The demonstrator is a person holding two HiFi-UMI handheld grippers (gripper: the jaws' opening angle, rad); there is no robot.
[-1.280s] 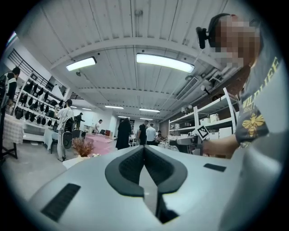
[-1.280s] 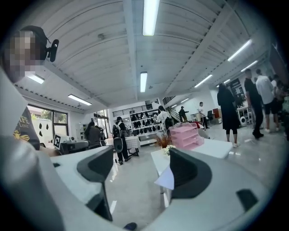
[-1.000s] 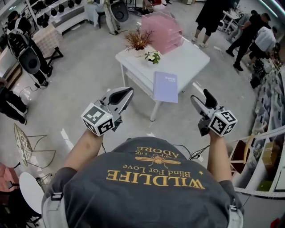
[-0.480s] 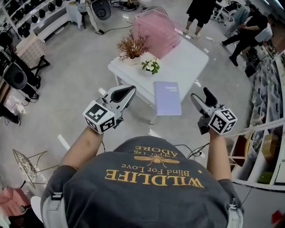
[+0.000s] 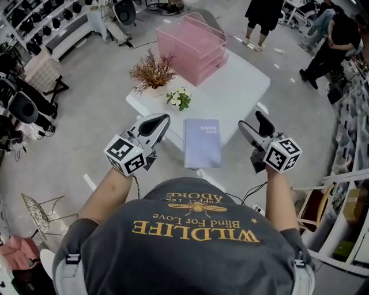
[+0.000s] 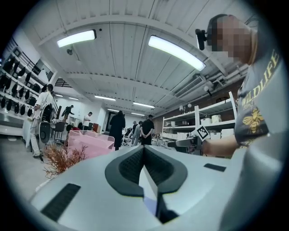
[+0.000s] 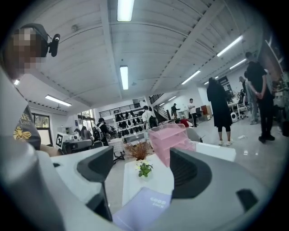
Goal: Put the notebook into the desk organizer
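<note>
A lavender notebook [image 5: 202, 142] lies flat at the near edge of the white table [image 5: 242, 86], also in the right gripper view [image 7: 144, 207]. The pink desk organizer [image 5: 193, 46] stands at the table's far end [image 7: 170, 140] [image 6: 88, 143]. My left gripper [image 5: 157, 121] hovers left of the notebook, off the table's near corner, its jaws shut with nothing in them [image 6: 144, 155]. My right gripper [image 5: 253, 125] hovers right of the notebook, jaws open and empty [image 7: 143, 173]. Neither gripper touches the notebook.
A dried reddish plant [image 5: 151, 72] and a small green plant with white flowers [image 5: 180, 98] stand on the table's left side between notebook and organizer. People [image 5: 265, 17] stand beyond the table. Shelving [image 5: 351, 138] runs along the right; a wire chair [image 5: 40, 213] sits lower left.
The table has drawn nearer and shifted left in the head view; the notebook now lies between the two grippers. Both grippers keep the same pose, left shut, right open.
</note>
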